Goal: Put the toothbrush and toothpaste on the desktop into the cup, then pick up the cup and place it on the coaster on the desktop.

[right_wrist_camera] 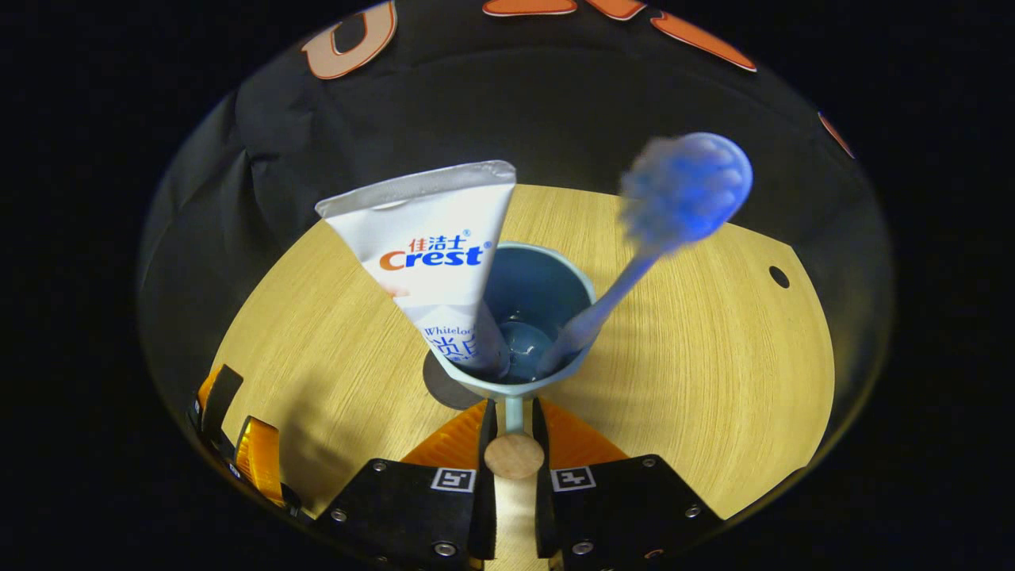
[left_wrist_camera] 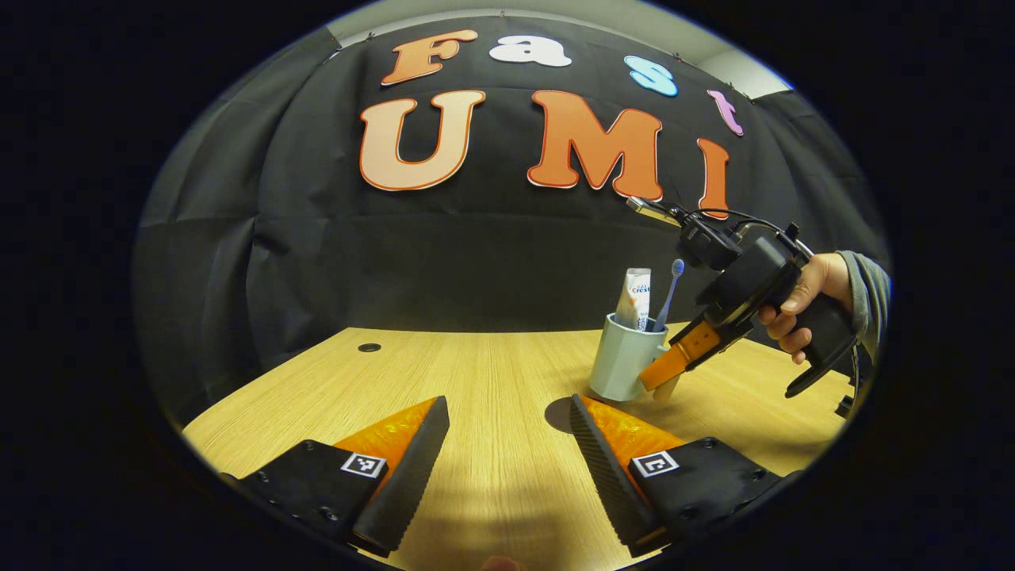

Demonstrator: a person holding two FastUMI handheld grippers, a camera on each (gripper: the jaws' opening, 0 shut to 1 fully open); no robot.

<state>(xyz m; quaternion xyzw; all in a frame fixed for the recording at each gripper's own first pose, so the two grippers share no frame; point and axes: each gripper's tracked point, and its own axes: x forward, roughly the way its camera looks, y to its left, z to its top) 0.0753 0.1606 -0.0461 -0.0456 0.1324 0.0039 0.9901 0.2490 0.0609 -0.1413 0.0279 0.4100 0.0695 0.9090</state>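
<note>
A pale blue cup [left_wrist_camera: 622,357] stands on the wooden desktop [left_wrist_camera: 476,373] with a white toothpaste tube [left_wrist_camera: 637,297] and a blue-headed toothbrush [left_wrist_camera: 670,293] upright inside it. In the right gripper view I look down into the cup [right_wrist_camera: 547,285], with the tube [right_wrist_camera: 432,254] leaning left and the brush [right_wrist_camera: 686,190] leaning right. My right gripper [right_wrist_camera: 514,411] is shut on the cup's handle, whose wooden end [right_wrist_camera: 514,454] sits between the fingers. A dark round coaster [left_wrist_camera: 557,414] lies by the cup's base, partly hidden. My left gripper [left_wrist_camera: 507,404] is open and holds nothing.
A person's hand [left_wrist_camera: 801,305] holds the right gripper [left_wrist_camera: 662,381] at the right of the desk. A small round hole [left_wrist_camera: 369,347] is in the desktop at the far left. The left gripper [right_wrist_camera: 238,444] sits low at the left edge of the right gripper view.
</note>
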